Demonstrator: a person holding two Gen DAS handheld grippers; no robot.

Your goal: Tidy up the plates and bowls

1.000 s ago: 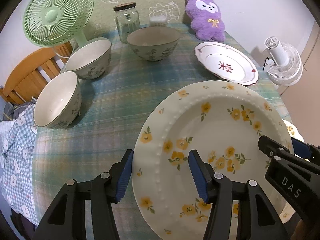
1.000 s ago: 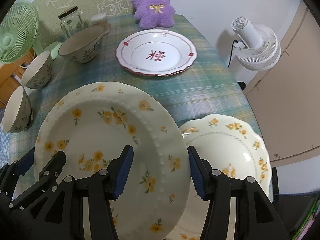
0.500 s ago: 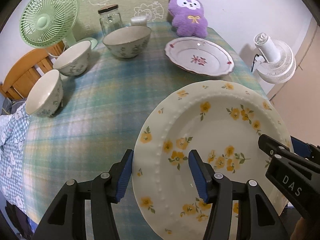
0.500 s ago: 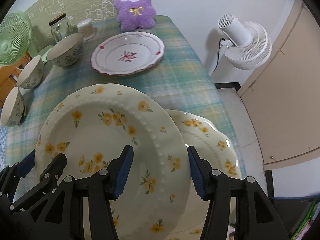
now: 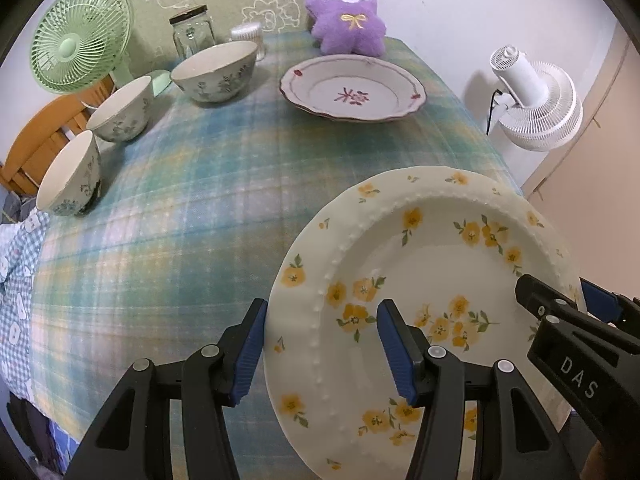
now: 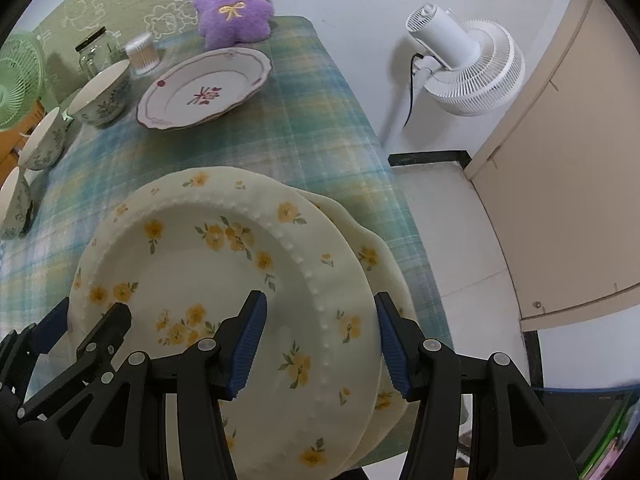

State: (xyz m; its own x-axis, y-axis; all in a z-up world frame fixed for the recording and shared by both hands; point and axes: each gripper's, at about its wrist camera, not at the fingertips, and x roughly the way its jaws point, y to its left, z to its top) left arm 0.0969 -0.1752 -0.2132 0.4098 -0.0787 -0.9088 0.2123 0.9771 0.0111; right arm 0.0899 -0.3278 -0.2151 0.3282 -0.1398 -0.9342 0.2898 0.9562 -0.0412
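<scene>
Yellow-flower plate (image 6: 224, 280) over table edge (image 6: 404, 216), scalloped plate (image 6: 376, 256) beneath.

My left gripper (image 5: 320, 344) straddles the near rim of the yellow-flowered plate (image 5: 432, 280), jaws apart; the right gripper (image 5: 576, 332) sits at that plate's right edge; beyond the plate on the plaid worktop (image 5: 192, 216) lie a red-trimmed plate (image 5: 352, 94) and, to the left, three bowls (image 5: 120, 108).
</scene>
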